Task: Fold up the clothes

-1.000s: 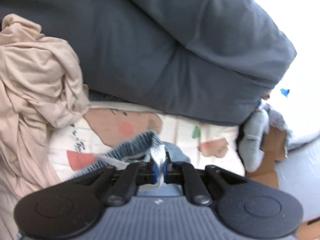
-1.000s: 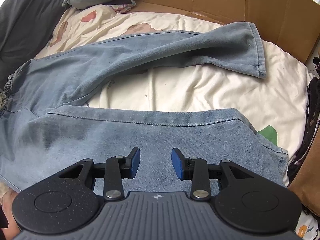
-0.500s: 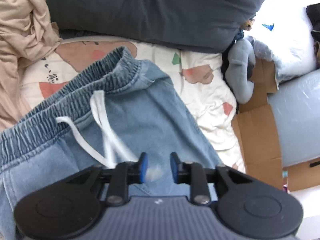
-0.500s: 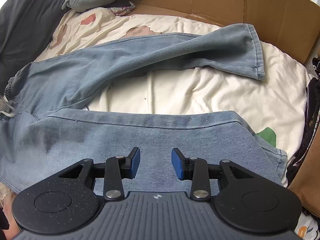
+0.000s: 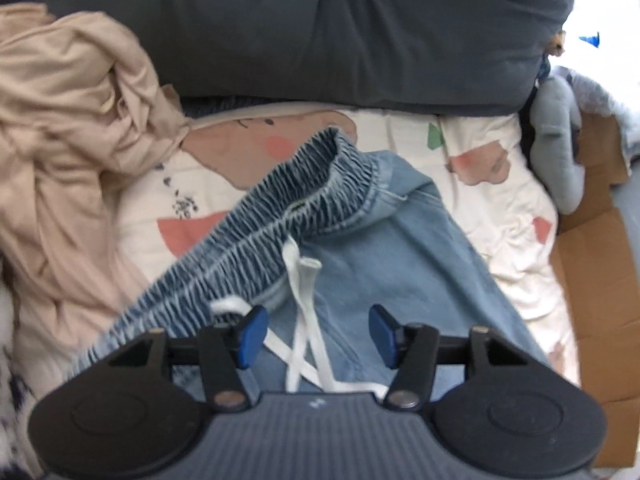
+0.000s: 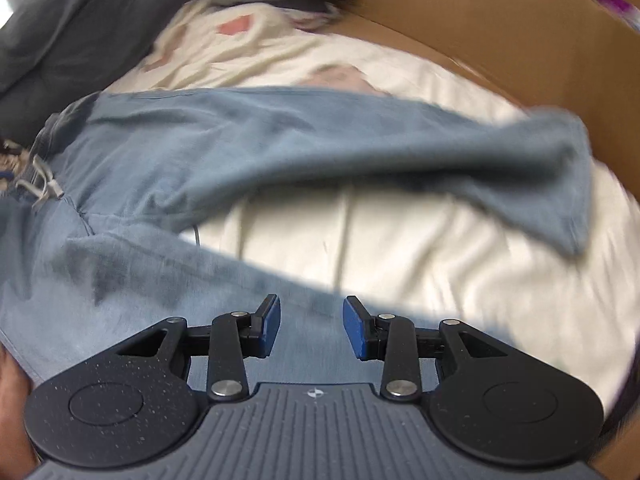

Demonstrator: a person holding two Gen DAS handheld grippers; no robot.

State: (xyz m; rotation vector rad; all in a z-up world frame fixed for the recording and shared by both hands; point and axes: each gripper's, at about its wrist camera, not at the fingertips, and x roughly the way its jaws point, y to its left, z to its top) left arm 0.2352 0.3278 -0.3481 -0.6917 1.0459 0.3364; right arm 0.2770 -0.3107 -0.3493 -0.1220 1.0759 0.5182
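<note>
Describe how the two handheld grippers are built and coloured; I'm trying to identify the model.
Both look alike. The left gripper and right gripper each have a ribbed grey body with a small white mark, two round black discs, black linkage arms with silver rivets, and blue pads on the jaws. No cables or sleeves show.

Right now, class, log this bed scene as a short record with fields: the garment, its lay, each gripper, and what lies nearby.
garment: jeans, elastic waistband, white drawstring
lay: spread on the patterned sheet, legs apart
left gripper: open over the drawstring, jaws just opened, gripping nothing
right gripper: open, over a trouser leg
nearby: beige garment, grey pillow, cardboard
</note>
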